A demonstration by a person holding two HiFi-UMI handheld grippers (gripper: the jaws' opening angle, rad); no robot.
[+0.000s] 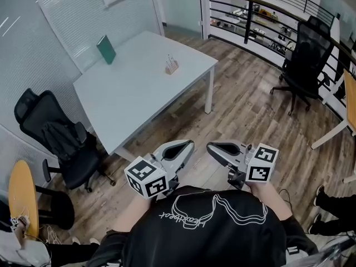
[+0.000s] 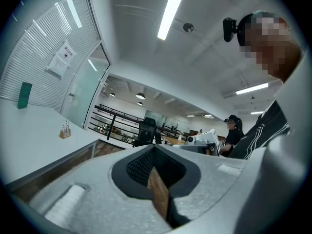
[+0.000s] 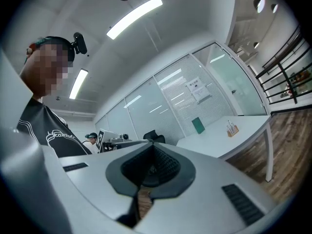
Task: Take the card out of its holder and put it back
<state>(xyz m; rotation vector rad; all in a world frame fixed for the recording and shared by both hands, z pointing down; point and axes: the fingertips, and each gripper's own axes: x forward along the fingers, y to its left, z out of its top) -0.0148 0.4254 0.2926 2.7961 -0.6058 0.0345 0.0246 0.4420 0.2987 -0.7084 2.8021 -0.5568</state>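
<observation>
1. Left gripper (image 1: 188, 144) (image 2: 153, 146), grey plastic with a black-and-white marker cube. It is at lower centre of the head view, against the person's black printed T-shirt (image 1: 211, 221). Jaws clenched tip to tip, with nothing between them.
2. Right gripper (image 1: 212, 147) (image 3: 153, 144), same make, just beside the left one and apart from it. Jaws pressed together, with nothing held.
3. White rectangular table (image 1: 139, 90), upper centre-left of the head view, well apart from both grippers.
4. Small wooden block holder (image 1: 171, 67) (image 2: 65, 132) (image 3: 232, 129), near the table's right edge. Thin pale upright pieces stand in it, too small to identify.
5. Green rectangular upright piece (image 1: 105, 49) (image 2: 24, 95) (image 3: 198, 126), at the table's far left edge, tilted. Whether the card sits here or in the block cannot be told.
6. Black office chair (image 1: 58, 135), left of the table, and a second black swivel chair (image 1: 305, 60) at upper right.
7. Round wooden tabletop (image 1: 22, 196), lower left.
8. Wood-plank floor (image 1: 250, 115) and black metal railing (image 1: 267, 1), top right.
</observation>
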